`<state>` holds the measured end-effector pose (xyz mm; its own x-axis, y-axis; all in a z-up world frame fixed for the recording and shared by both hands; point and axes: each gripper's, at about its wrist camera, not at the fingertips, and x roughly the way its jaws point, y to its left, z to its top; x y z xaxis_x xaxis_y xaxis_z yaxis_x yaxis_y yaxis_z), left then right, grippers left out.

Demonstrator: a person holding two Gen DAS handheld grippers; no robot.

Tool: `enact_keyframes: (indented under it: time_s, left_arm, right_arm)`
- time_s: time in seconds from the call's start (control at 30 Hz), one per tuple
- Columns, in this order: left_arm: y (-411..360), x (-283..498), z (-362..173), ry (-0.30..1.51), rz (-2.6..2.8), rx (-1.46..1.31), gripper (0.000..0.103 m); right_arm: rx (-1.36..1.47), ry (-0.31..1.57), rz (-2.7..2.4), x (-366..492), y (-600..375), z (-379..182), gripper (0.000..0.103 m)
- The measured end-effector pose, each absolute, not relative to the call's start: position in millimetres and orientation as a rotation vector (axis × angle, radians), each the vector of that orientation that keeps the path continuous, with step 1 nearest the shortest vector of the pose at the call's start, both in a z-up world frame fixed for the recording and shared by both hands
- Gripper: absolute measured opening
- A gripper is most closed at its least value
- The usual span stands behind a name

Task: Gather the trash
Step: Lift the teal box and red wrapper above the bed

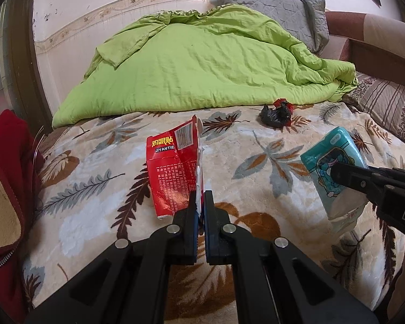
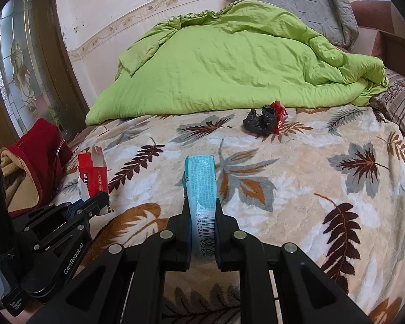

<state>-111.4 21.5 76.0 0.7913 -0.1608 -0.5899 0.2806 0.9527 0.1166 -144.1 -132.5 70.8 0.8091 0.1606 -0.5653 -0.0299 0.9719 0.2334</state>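
My left gripper (image 1: 200, 197) is shut on a torn, flattened red carton (image 1: 174, 167), which stands up from its fingers above the bed; the same red carton (image 2: 93, 174) shows at the left of the right wrist view, with the left gripper (image 2: 101, 199) under it. My right gripper (image 2: 202, 205) is shut on a teal tissue packet (image 2: 201, 189), barcode side facing me. That teal tissue packet (image 1: 334, 167) appears at the right of the left wrist view, with the right gripper (image 1: 337, 172) clamped on it. A crumpled black bag with a red wrapper (image 1: 276, 113) (image 2: 264, 120) lies farther back on the blanket.
The bed carries a cream leaf-patterned blanket (image 1: 256, 162), a heaped green duvet (image 1: 202, 64) behind, a grey pillow (image 1: 278, 8) at the wall and a striped pillow (image 1: 386, 105) at right. A red garment (image 1: 5, 167) lies at the left edge, beside a glazed wooden door (image 2: 21, 62).
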Motion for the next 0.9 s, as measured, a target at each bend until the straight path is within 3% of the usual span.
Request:
enact_keyframes:
  time_s: [0.9]
  left_arm:
    - [12.1,-118.5,76.7,0.595,-0.257,0.232,0.003]
  right_arm:
    - [0.223,0.62,0.108,-145.0,-132.8,71.6,0.014]
